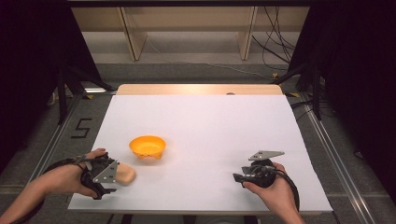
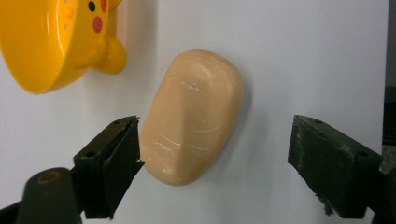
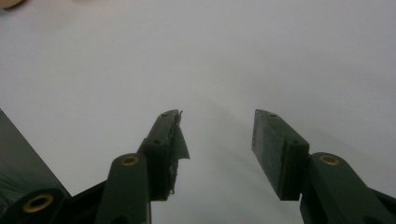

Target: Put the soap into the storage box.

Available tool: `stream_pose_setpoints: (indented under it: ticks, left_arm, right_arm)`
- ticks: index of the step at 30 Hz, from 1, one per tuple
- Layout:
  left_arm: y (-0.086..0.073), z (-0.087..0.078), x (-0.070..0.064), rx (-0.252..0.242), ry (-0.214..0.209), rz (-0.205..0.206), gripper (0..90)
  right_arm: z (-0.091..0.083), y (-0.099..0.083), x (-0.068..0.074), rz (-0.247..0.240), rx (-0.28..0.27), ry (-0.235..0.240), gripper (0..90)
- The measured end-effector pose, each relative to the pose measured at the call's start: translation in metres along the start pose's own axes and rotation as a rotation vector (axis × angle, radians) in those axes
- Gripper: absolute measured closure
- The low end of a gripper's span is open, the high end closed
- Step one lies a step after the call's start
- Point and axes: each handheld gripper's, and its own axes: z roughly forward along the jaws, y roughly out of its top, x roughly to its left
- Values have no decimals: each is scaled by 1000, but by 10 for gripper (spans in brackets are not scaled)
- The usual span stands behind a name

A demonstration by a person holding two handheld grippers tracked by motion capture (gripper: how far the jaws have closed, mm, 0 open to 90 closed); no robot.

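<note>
— White covering is lying across the worktop (image 1: 205, 126), with a wooden shelf unit and loose cables standing beyond it at twelve o'clock. Where are the hands sitting?

— Both forearms are coming in from six o'clock. The left hand (image 1: 77, 177) is resting near the worktop's seven o'clock corner, wrist turned so the left gripper (image 1: 122, 176) is pointing toward three o'clock.

— Is it holding anything?

— No. In the left gripper view its jaws are standing wide apart around the tan soap bar (image 2: 192, 116); one jaw is sitting right against the bar's edge, the other well clear of it. The bar is lying flat on the worktop.

— And the orange bowl (image 1: 147, 146)?

— It is sitting just beyond the bar, toward one o'clock from it, near but not touching.

— The other side?

— The right hand (image 1: 273, 186) is resting at five o'clock, palm wrapping the right gripper (image 1: 237, 177), which is pointing toward nine o'clock. Its jaws are standing apart over bare white surface, nothing between them.
</note>
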Motion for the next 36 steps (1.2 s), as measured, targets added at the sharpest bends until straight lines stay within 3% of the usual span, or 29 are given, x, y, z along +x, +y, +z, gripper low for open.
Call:
stream_pose_setpoints:
  ticks: [2, 3, 5, 7, 8, 15, 16, 17, 19, 28, 30, 36]
  left_arm:
    - [1, 3, 5, 16, -22, 11, 150]
    - [1, 3, 5, 16, -22, 11, 150]
    - [2, 6, 9, 27, -31, 26, 150]
    - [3, 9, 12, 37, -41, 29, 150]
    - [3, 10, 14, 44, -48, 31, 150]
    - [6, 15, 24, 45, -63, 37, 150]
    - [7, 16, 25, 50, -69, 46, 150]
    - [7, 16, 26, 56, -76, 47, 150]
    - [8, 18, 27, 66, -83, 61, 150]
    - [14, 28, 34, 93, -124, 77, 149]
    - [15, 31, 35, 106, -139, 86, 149]
    - [14, 42, 37, 128, -167, 91, 149]
  right_arm:
    - [4, -1, 0, 5, -30, -9, 520]
    - [1, 0, 0, -7, 8, 0, 519]
    - [4, -1, 0, 3, -21, -7, 518]
    - [3, 0, -1, -19, -16, -10, 515]
    - [1, 1, 0, -2, 4, -1, 513]
    - [5, -1, 0, 9, -36, -1, 506]
    - [2, 0, -2, 1, -2, 51, 505]
    - [3, 0, -3, -2, -9, 69, 505]
    - [2, 0, -3, 2, -2, 48, 504]
    - [2, 0, -3, 2, 3, 50, 500]
    - [4, 0, -1, 5, -13, -5, 499]
    - [3, 0, 0, 2, 1, 2, 497]
